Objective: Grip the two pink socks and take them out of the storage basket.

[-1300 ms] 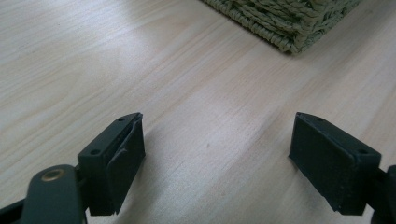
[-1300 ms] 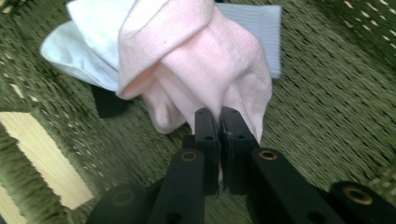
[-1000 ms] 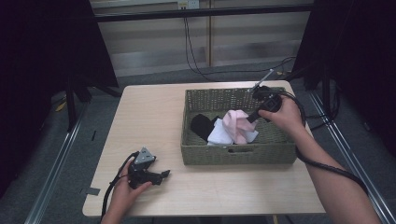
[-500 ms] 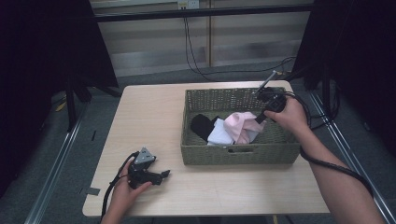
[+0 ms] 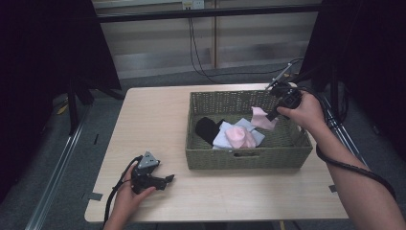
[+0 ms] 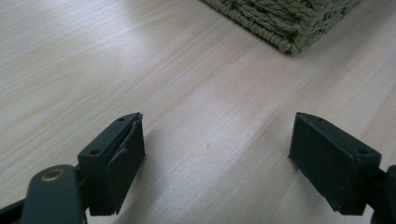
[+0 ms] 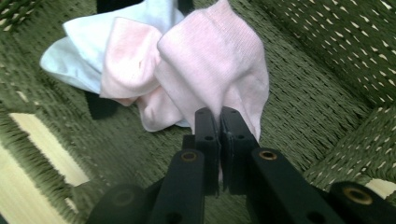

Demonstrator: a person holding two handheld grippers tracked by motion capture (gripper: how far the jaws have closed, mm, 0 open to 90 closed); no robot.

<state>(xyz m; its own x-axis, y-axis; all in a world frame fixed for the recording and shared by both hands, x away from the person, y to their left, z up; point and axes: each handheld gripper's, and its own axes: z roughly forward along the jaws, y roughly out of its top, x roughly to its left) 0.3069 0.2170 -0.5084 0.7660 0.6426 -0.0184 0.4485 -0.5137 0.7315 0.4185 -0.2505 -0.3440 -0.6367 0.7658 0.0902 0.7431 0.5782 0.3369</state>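
A green woven basket [image 5: 292, 155] stands on the right half of the wooden table [image 5: 153, 120]. My right gripper [image 5: 271, 115] is shut on a pale pink sock [image 5: 262, 118] [image 7: 219, 60] and holds it lifted above the basket's right part. My right gripper [image 7: 219, 122] has its jaws pressed together on the sock's edge. Below lie another pink sock [image 5: 241, 137] [image 7: 128, 60], a light blue cloth [image 5: 226, 134] [image 7: 70, 56] and a black sock [image 5: 207, 129]. My left gripper [image 5: 165, 180] [image 6: 217, 149] rests open on the table near its front left, holding nothing.
The basket's corner [image 6: 289, 21] lies ahead of the left gripper. Cables [image 5: 203, 52] hang behind the table. A dark stand [image 5: 76, 91] is at the left on the floor, and black curtains [image 5: 373, 62] at the right.
My right gripper has risen and moved right with the pale pink sock, pulling it off the pile. The left gripper has stayed put.
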